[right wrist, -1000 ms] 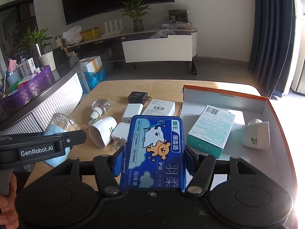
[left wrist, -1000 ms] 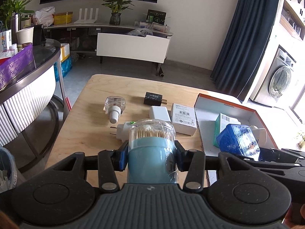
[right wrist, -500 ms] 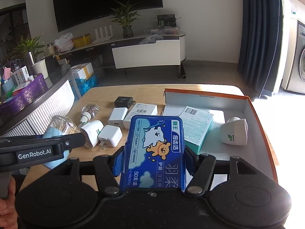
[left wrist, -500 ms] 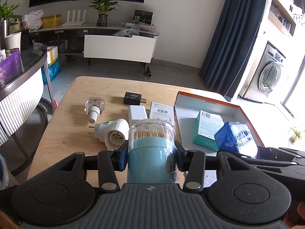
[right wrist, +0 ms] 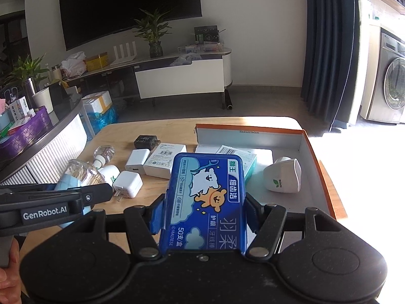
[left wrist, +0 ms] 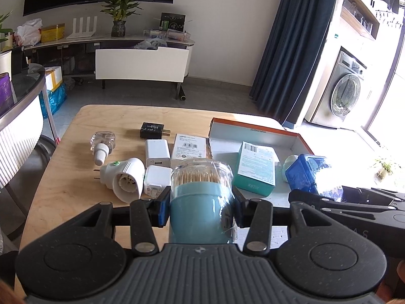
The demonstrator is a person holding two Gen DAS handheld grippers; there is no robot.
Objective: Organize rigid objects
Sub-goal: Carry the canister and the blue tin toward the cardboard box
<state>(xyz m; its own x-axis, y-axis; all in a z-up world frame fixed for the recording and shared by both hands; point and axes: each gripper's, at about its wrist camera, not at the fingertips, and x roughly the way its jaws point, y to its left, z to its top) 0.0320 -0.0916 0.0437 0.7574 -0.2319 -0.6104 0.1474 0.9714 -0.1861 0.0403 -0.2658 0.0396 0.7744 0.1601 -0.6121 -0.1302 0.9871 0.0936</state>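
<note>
The right gripper clamps a blue floss-pick box printed "50支盒", "MALTESE" and a cartoon bear, held above the tabletop just before the orange-rimmed box lid. The left gripper, its side reading "GenRobot.AI" in the right wrist view, is closed on a pale-blue toothpick jar with a clear cap. Both point downward at a slant. In the lid lie a teal carton and a white plug-in, its leaf-logo wording too small to read surely.
</note>
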